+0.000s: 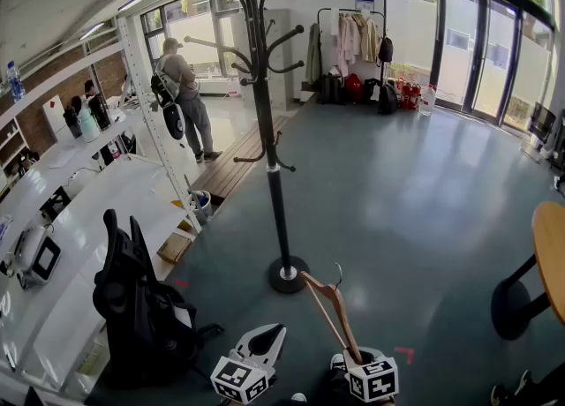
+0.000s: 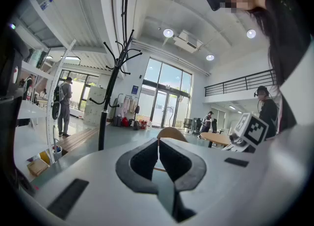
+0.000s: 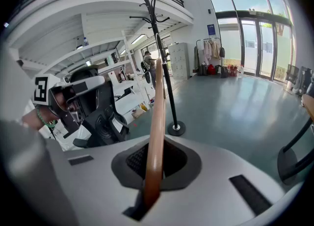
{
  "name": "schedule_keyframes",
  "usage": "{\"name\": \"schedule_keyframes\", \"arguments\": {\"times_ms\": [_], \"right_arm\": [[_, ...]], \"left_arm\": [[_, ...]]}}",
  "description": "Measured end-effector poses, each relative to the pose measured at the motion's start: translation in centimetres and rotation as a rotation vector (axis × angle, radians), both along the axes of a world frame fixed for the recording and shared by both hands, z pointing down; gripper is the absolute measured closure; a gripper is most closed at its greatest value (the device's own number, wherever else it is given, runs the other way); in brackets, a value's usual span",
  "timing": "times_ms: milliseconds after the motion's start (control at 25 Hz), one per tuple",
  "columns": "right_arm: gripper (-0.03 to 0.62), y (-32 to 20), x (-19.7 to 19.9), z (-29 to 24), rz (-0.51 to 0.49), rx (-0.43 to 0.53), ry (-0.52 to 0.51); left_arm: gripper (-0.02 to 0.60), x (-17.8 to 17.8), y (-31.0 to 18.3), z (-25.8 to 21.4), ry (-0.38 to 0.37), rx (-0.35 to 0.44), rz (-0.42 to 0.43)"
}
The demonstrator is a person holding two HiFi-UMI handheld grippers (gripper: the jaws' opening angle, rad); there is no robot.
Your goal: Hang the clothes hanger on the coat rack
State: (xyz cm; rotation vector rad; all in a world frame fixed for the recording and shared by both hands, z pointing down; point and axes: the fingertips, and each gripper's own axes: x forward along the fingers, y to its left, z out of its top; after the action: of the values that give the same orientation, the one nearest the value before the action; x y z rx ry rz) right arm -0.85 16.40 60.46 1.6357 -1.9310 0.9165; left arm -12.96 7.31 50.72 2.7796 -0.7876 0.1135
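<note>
R gripper (image 3: 152,167) on hanger (image 3: 158,117), L gripper (image 2: 158,157) closed, coat rack (image 1: 269,139) ahead, chair (image 1: 132,303) left

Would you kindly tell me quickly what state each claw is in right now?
Left claw: closed, nothing in it.
Right claw: closed on the brown wooden clothes hanger.

Grey floor (image 1: 397,219): coat rack (image 1: 271,157) base centre, black chair (image 1: 141,307) left, prob. table (image 1: 552,245) right.
</note>
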Motion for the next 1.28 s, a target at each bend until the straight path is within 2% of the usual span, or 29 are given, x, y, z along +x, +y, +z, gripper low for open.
{"name": "schedule_keyframes", "arguments": {"times_ms": [320, 600, 840, 1040, 1280], "right_arm": [[0.582, -6.1, 7.2, 0.5, -0.012, 0.008, 0.007], [0.582, -12.8, 14.4, 0.0, -0.096, 0.012, 0.019], [0.582, -17.1, 19.9, 0.2, -0.161, 0.023, 0.041], [0.582, -19.6, 22.8, 0.5, -0.191, 0.019, 0.045], [0.582, -22.2, 23.5, 1.0, -0.211, 0.022, 0.034]], "left_arm": [[0.581, 6.1, -6.0, 1.2, 0.000, -0.009, -0.041], [0.581, 13.3, -11.6, 1.0, 0.012, -0.014, -0.111], [0.581, 18.0, -15.0, 1.0, 0.023, -0.018, -0.184], [0.581, 19.6, -15.8, 1.0, -0.009, -0.025, -0.216], [0.581, 19.1, -16.3, 1.5, -0.034, -0.039, -0.253]]}}
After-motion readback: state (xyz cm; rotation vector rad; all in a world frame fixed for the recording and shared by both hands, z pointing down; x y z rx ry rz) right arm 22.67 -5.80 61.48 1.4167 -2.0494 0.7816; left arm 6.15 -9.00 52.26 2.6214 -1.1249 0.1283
